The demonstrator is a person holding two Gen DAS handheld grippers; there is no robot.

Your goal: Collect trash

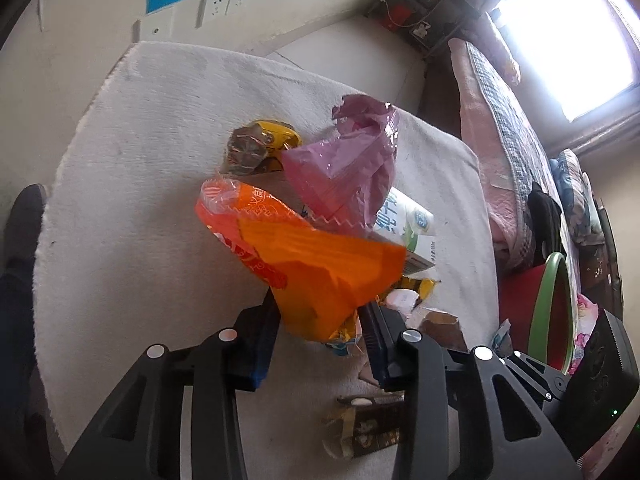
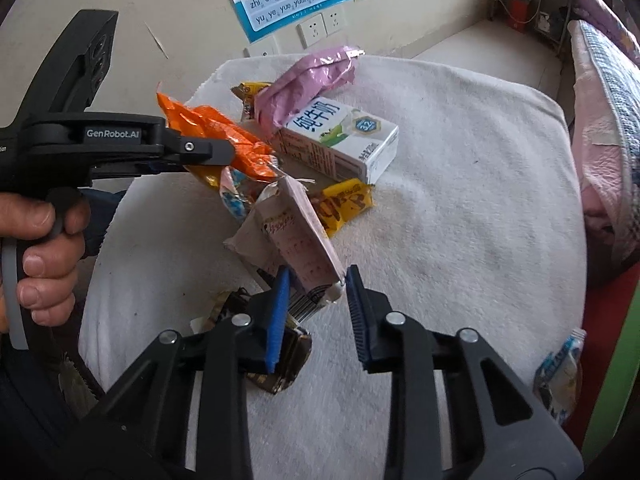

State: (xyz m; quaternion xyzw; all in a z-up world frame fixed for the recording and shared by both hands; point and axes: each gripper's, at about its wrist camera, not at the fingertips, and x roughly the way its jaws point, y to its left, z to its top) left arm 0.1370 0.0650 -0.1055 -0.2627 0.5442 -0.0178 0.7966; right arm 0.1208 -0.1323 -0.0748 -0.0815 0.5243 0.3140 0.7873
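My left gripper (image 1: 320, 312) is shut on an orange snack wrapper (image 1: 316, 268) and holds it above the white cloth-covered table (image 1: 140, 184); it shows from the side in the right wrist view (image 2: 224, 152) with the orange wrapper (image 2: 224, 136). My right gripper (image 2: 316, 292) stands around the end of a pale pink carton-like wrapper (image 2: 296, 240), its jaws apart with a small gap on the right side. A pink wrapper (image 2: 304, 80), a white milk carton (image 2: 344, 140) and a yellow wrapper (image 2: 344, 204) lie behind.
A dark brown wrapper (image 2: 280, 360) lies under my right gripper. A red bin with a green rim (image 1: 548, 304) stands at the table's right side, holding a blue-white packet (image 2: 560, 372). A bed (image 1: 512, 152) is further right. A wall with posters is behind.
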